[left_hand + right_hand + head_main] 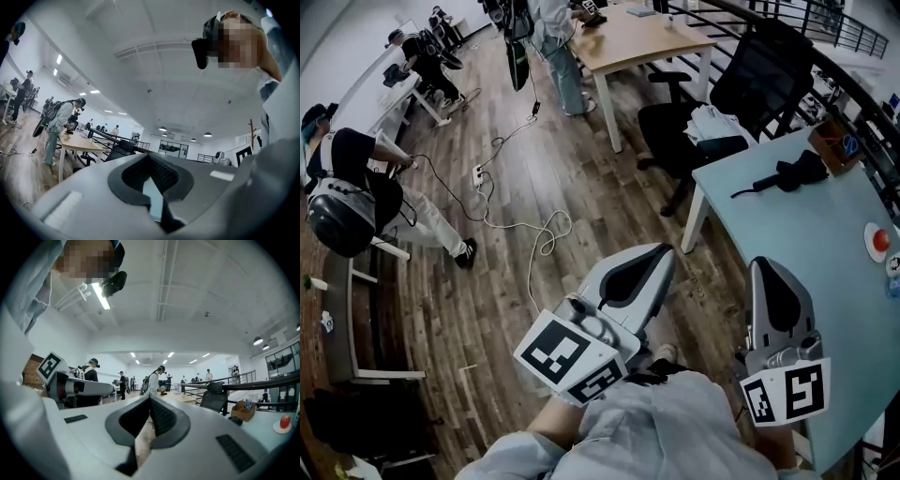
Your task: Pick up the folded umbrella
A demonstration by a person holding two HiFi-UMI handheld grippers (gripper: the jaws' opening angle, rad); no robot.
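Closed and empty, the left tool (657, 255) and right tool (766, 269) hover close to the person's body. Ahead, the black folded umbrella (789, 173) lies on the pale surface (787, 258), well apart from both. Likely light, fabric soft; I'd pinch its stiffer bundled middle.
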